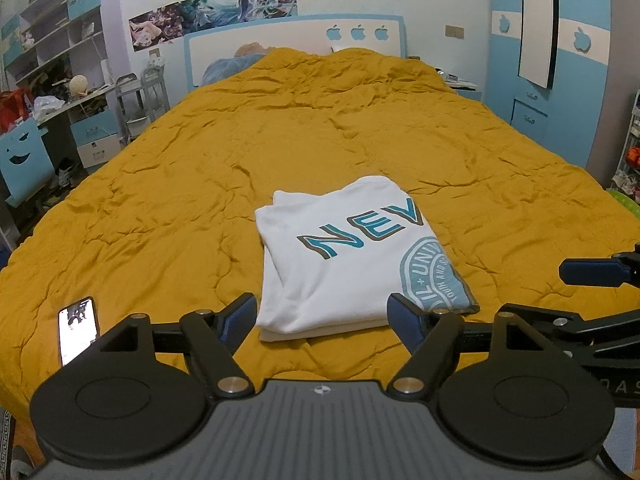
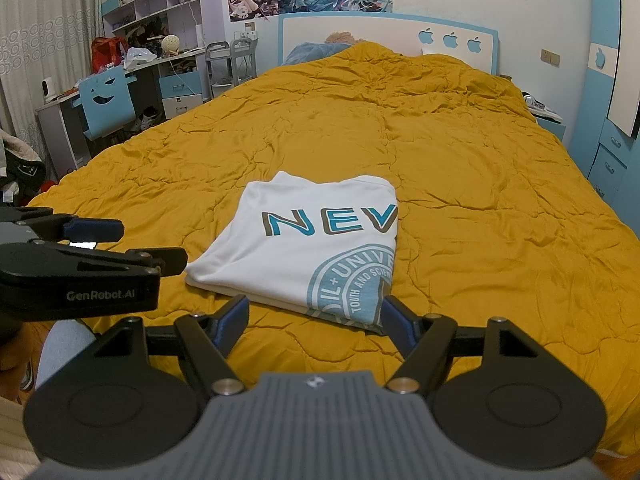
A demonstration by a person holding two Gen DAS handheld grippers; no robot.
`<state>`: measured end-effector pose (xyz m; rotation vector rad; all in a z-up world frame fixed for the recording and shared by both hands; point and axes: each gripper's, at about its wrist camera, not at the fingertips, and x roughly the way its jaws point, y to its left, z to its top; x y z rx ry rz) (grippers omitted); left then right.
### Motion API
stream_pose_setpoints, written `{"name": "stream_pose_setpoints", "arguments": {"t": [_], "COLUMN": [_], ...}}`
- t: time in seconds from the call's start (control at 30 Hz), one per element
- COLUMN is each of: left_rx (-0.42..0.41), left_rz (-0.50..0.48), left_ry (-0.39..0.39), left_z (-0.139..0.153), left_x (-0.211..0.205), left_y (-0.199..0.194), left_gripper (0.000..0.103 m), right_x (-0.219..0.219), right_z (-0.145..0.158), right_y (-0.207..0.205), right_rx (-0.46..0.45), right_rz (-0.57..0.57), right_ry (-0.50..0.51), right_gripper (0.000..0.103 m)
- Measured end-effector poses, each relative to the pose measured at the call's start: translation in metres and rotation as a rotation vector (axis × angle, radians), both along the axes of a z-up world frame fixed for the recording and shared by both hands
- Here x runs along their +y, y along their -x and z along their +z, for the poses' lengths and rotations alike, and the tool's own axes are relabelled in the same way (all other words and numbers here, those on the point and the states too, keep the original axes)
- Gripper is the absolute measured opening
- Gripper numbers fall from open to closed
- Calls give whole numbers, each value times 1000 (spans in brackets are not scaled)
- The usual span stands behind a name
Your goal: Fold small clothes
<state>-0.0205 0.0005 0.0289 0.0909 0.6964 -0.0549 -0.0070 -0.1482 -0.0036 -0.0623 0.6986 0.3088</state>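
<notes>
A white T-shirt (image 1: 340, 264) with teal "NEV" lettering and a round teal print lies folded into a neat rectangle on the mustard quilt (image 1: 360, 128), near the bed's foot. My left gripper (image 1: 322, 316) stands open just before the shirt's near edge, and its blue pads (image 1: 240, 316) touch nothing. In the right wrist view the shirt (image 2: 312, 248) lies ahead of my right gripper (image 2: 315, 312), which is open too, fingers apart over the printed corner. Each gripper shows in the other's view: the right gripper (image 1: 536, 292) at the right side, the left gripper (image 2: 152, 246) at the left.
A lit phone (image 1: 78, 328) lies on the quilt near the left front corner. A desk with a blue chair (image 2: 106, 100) and cluttered shelves (image 2: 148, 4) stands left of the bed. The headboard (image 2: 384, 36) is at the back, a blue wardrobe (image 1: 560, 80) to the right.
</notes>
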Motion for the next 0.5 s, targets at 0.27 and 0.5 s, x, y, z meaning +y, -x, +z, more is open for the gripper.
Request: {"name": "stream_pose_setpoints", "arguments": {"t": [0.27,0.5], "left_rx": [-1,-15], "left_rz": [-4,-9], "left_ry": [5,8], "left_z": [1,0], "left_x": [0,-3], "left_y": [0,4], "left_gripper": [87,87], "right_x": [0,1], "right_z": [0,0], "right_y": [0,0], "right_rx": [0,0], "right_rz": [0,0], "right_ry": [0,0], "right_gripper": [69,69]}}
